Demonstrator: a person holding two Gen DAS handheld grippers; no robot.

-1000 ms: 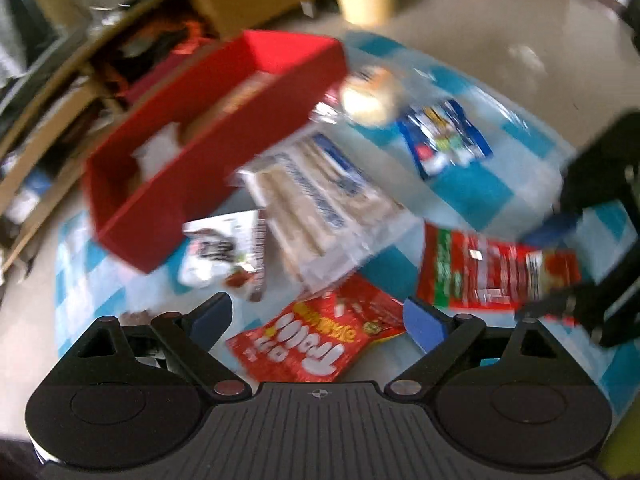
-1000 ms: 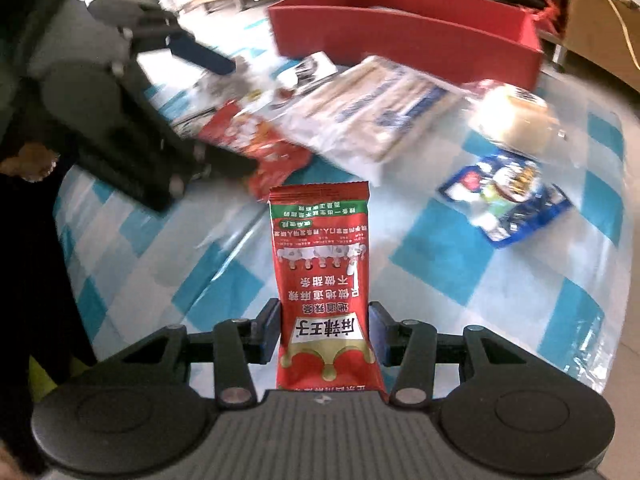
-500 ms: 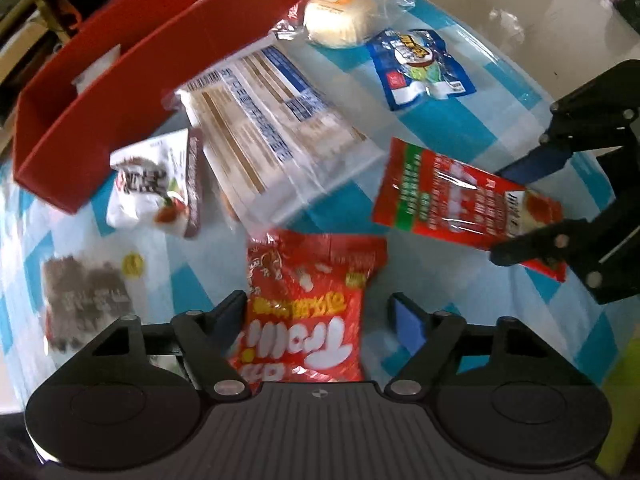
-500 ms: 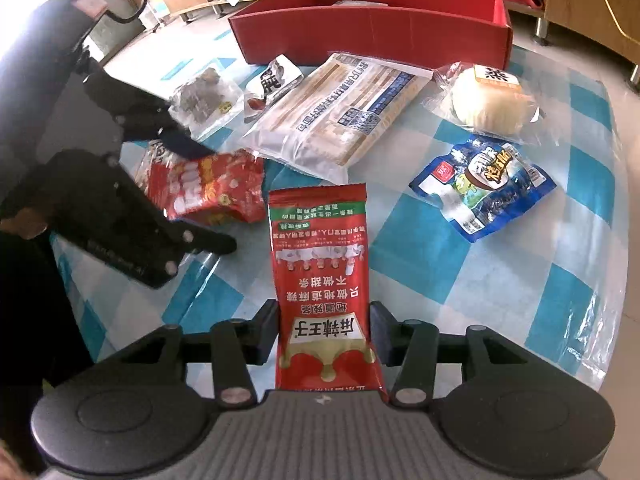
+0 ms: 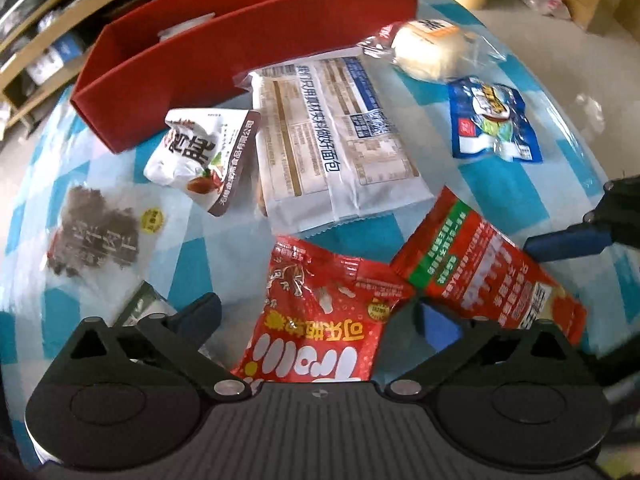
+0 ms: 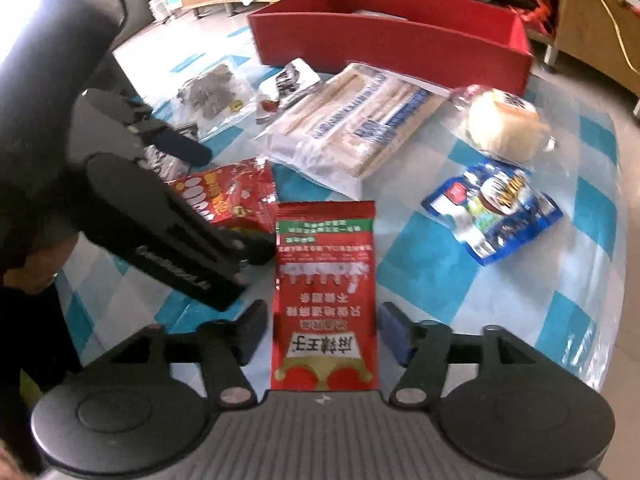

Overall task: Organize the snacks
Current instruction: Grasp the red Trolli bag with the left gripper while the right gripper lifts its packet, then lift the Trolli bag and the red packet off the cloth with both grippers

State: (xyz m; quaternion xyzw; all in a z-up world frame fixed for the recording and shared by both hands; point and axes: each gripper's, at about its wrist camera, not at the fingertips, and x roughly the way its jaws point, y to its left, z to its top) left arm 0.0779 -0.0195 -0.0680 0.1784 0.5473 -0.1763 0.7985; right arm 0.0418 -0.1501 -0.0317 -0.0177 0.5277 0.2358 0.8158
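My left gripper (image 5: 318, 316) points down over a red snack pack with white ovals (image 5: 316, 352). Its jaws are opening wide, and the pack lies between them untouched. My right gripper (image 6: 324, 324) is opening too. A red-and-green packet (image 6: 324, 280) lies flat on the table between its pads, which stand off both edges. The same packet (image 5: 480, 268) lies just right of the red pack. A red box (image 5: 240, 68) stands at the far side of the table.
On the blue-checked tablecloth (image 5: 500, 184) lie a long bread pack (image 5: 332, 136), a white-and-brown pouch (image 5: 200, 152), a clear bag of dark pieces (image 5: 92, 232), a wrapped bun (image 5: 428, 52) and a blue packet (image 5: 492, 120). Wooden shelves (image 6: 592, 20) stand behind the box.
The right gripper's jaws have parted and let go of the red-and-green packet. The left gripper rolled and sank over the red snack pack, its jaws narrowing and then spreading wide.
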